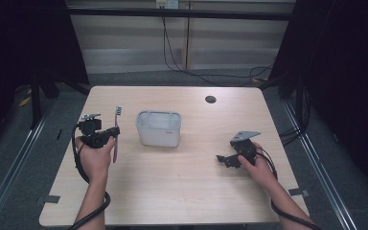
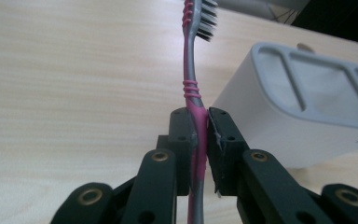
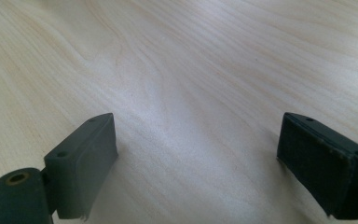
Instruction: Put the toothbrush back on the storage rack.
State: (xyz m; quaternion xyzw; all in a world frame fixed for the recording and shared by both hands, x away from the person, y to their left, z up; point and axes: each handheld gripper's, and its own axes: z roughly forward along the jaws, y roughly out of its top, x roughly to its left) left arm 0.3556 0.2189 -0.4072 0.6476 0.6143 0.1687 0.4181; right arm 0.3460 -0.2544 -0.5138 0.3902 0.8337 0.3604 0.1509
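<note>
A pink and grey toothbrush (image 2: 192, 84) is clamped by its handle between the jaws of my left gripper (image 2: 201, 122), bristle head pointing away from me. Seen from above, that gripper (image 1: 111, 132) hovers over the table's left side and the toothbrush (image 1: 116, 130) runs lengthwise, head toward the far edge. A pale grey holder (image 1: 158, 128) with slotted compartments on top stands just right of it; its corner (image 2: 303, 107) is close to the brush. My right gripper (image 3: 196, 163) rests low over bare wood at the right (image 1: 223, 159), open, nothing between its jaws.
The light wooden table (image 1: 182, 187) has a round cable hole (image 1: 211, 99) near its far edge. Black curtains flank both sides, and cables run along the floor behind the table.
</note>
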